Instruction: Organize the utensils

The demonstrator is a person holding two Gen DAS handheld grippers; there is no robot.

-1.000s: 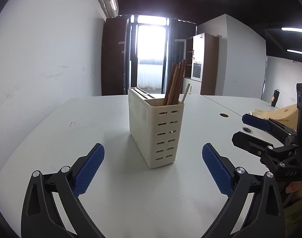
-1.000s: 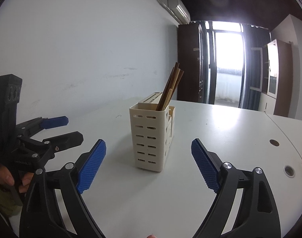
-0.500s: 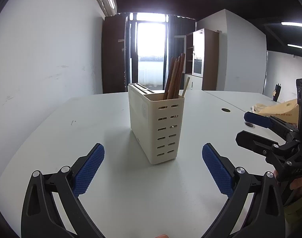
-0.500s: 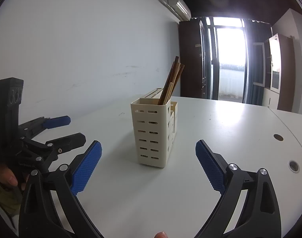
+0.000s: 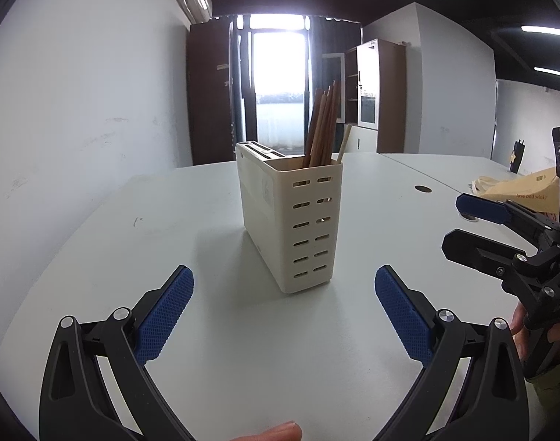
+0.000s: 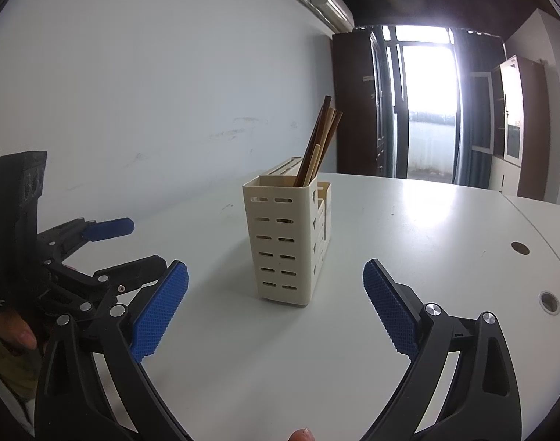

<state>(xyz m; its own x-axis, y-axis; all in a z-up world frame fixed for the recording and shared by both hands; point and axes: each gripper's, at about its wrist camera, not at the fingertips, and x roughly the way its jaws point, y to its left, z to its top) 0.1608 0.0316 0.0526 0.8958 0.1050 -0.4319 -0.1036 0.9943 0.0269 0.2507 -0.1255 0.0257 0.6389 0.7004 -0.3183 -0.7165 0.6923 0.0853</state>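
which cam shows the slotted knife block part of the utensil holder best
The left wrist view: the slotted top of the utensil holder lies open behind the chopsticks. In the right wrist view the front compartment and chopsticks mostly hide it.

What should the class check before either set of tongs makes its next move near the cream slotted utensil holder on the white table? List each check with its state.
1. Cream slotted plastic utensil holder upright on the white table: ok.
2. Brown wooden chopsticks inside the holder: ok.
3. Left tongs open, nothing between: ok.
4. Right tongs open, nothing between: ok.
5. Loose utensils left to sort: cannot tell; none in view.
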